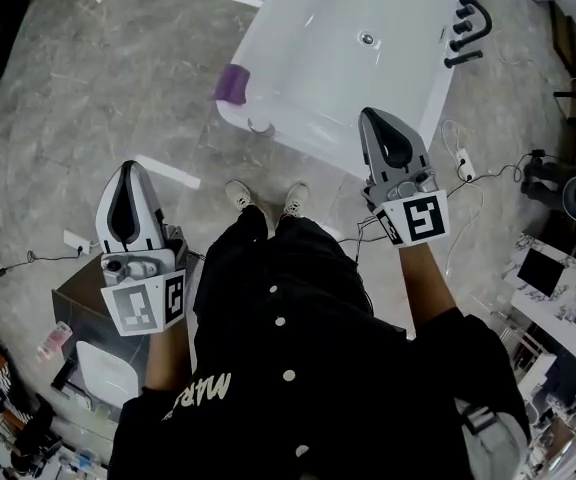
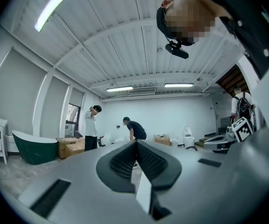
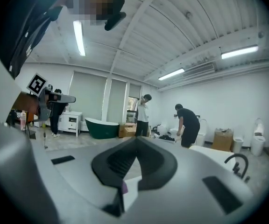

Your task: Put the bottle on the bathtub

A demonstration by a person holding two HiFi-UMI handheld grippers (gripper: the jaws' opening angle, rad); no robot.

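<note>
1. We read only one piece of writing: the letters "MAR" on the person's black shirt.
2. We counted one white bathtub. One black faucet set stood on its far-right rim and one purple object on its left rim corner. We could not tell whether that object was the bottle.
3. We counted two tools. The left tool was held well short of the bathtub, its jaws pressed together on nothing. The right tool showed against the bathtub's near rim, likewise closed and empty.
4. Two shoes stood just before the bathtub's near side.
5. Two people and one dark green tub stood far beyond the bathtub.
</note>
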